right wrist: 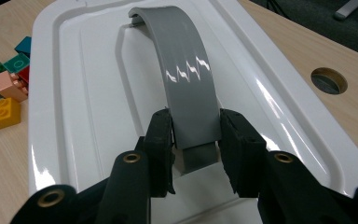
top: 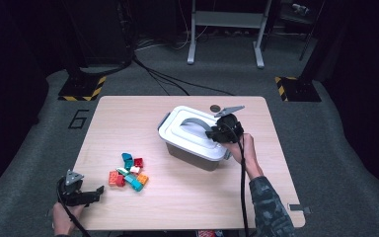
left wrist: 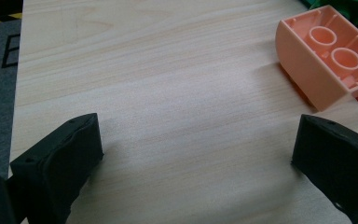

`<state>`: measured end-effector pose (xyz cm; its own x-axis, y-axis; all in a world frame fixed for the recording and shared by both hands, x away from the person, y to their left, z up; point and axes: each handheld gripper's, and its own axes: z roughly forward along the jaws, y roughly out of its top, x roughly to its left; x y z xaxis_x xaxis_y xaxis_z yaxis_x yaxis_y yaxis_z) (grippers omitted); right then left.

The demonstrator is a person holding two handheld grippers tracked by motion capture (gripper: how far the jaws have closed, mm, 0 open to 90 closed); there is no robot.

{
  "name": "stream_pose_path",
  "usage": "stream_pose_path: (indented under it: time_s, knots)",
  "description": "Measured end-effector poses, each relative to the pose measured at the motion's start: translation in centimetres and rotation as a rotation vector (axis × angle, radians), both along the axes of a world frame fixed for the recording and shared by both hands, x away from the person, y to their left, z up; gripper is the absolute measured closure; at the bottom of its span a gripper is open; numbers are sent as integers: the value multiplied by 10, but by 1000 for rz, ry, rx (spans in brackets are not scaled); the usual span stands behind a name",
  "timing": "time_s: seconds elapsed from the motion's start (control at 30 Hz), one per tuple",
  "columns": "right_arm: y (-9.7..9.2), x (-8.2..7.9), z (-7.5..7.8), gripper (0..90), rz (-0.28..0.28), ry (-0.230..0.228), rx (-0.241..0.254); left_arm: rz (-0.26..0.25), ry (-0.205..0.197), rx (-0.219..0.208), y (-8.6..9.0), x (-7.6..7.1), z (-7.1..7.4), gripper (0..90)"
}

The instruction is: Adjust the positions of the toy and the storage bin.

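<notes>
One white storage box is seen on the worktop, and every other place is given from it. Its lid is on, and the single grey handle arches over the lid's middle. The right gripper is set at the handle's near end, its jaws closed in on either side of the strap, whose sides appear to be touched by the pads; the strap is judged to be gripped. The left gripper is held well away from the box, beyond the bricks at the worktop's near edge, with its jaws spread wide and only bare wood between them. One loose cluster of toy bricks lies just beside the box on that same side; roughly eight or nine are counted, though overlaps leave the figure uncertain, and one pale orange brick lies studs-down nearest the left gripper. A slip is the likely fault: the strap is smooth and glossy and is taken near its end, so the box could tilt, or the lid could be pulled off if unlatched.
</notes>
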<state>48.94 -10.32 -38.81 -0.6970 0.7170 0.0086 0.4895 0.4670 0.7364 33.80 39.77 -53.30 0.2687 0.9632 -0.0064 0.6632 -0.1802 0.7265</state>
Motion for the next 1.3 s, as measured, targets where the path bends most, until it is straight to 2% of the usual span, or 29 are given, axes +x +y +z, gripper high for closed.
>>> stream_pose_path:
  time_s: [0.13, 0.67, 0.83, 1.0, 1.03, 1.1, 1.3]
  knots:
    - [3, -3, 0, 660, -35, 7, -2, 0, 1, 1, 0, 0, 0, 11]
    - [7, -10, 0, 660, -69, 16, 11, 1, 0, 0, 0, 0, 0, 11]
    - [10, -15, 0, 658, -114, 31, 25, 0, 1, 1, 0, 0, 0, 11]
    - [12, -17, 1, 646, -99, 29, 7, 0, 1, 1, 0, 0, 0, 11]
    - [12, -16, 1, 615, -89, 27, 4, 0, 1, 1, 0, 0, 0, 11]
    - [12, -13, 3, 531, -54, 22, 5, 0, 0, 1, 0, 0, 0, 11]
    - [22, 1, 14, 509, 0, -7, 4, 0, 1, 1, 0, 0, 0, 11]
